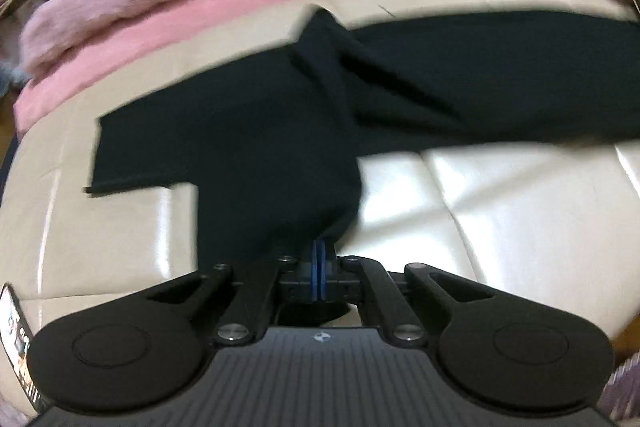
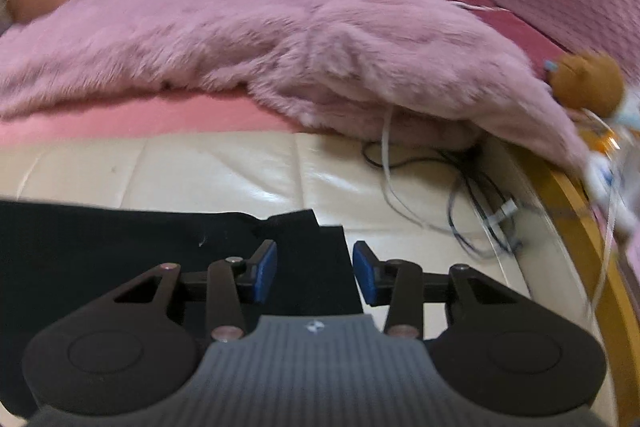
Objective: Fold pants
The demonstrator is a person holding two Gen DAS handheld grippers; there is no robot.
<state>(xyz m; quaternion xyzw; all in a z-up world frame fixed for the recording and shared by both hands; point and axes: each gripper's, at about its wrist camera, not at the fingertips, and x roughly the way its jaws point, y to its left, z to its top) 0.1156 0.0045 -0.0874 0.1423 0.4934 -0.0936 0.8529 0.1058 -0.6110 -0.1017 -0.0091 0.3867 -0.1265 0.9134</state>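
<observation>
Black pants lie spread across a cream leather surface, with a twisted fold near the middle. In the left wrist view a bunch of the cloth rises to my left gripper, whose blue pads are shut on the pants. In the right wrist view one end of the pants lies flat at the lower left. My right gripper hangs open over that end's right edge. Black cloth shows below the gap, and the blue pads do not press on it.
A fluffy mauve blanket and a pink sheet lie behind the leather surface. Loose cables trail at the right, near a curved wooden edge. A brown plush toy sits at the far right.
</observation>
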